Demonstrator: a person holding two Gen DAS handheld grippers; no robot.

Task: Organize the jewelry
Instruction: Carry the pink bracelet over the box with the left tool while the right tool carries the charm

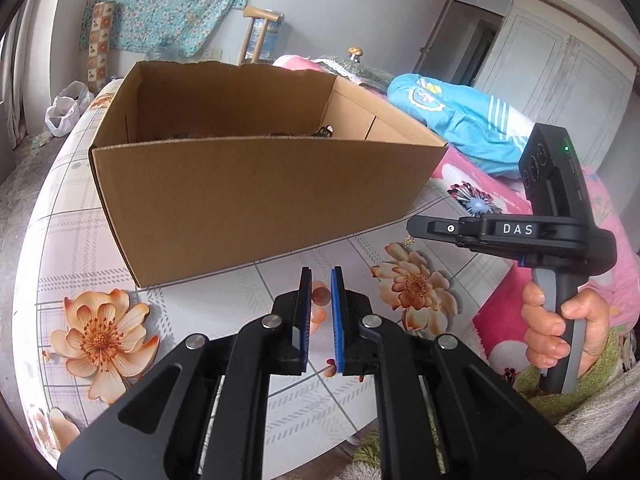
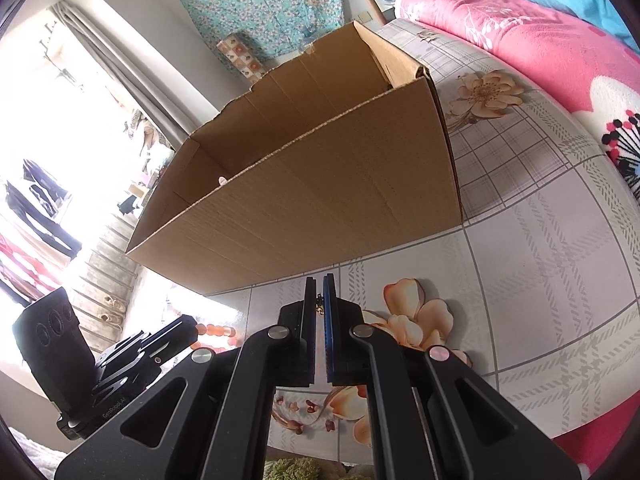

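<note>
Right tongs [image 2: 319,292] are pinched together on a tiny gold jewelry piece [image 2: 319,305] – it's caught between the blue pads, too small to say what it actually is. From the left camera you can see it dangling under the tip at about 3 o'clock, above the flowery surface [image 1: 60,220]. Left tongs [image 1: 321,280] sit slightly apart with nothing in them, pointing at the cardboard box [image 1: 256,200] at 12 o'clock. Box is open on top and there's some dark jumbled stuff [image 1: 320,133] at the bottom – can't make out details
</note>
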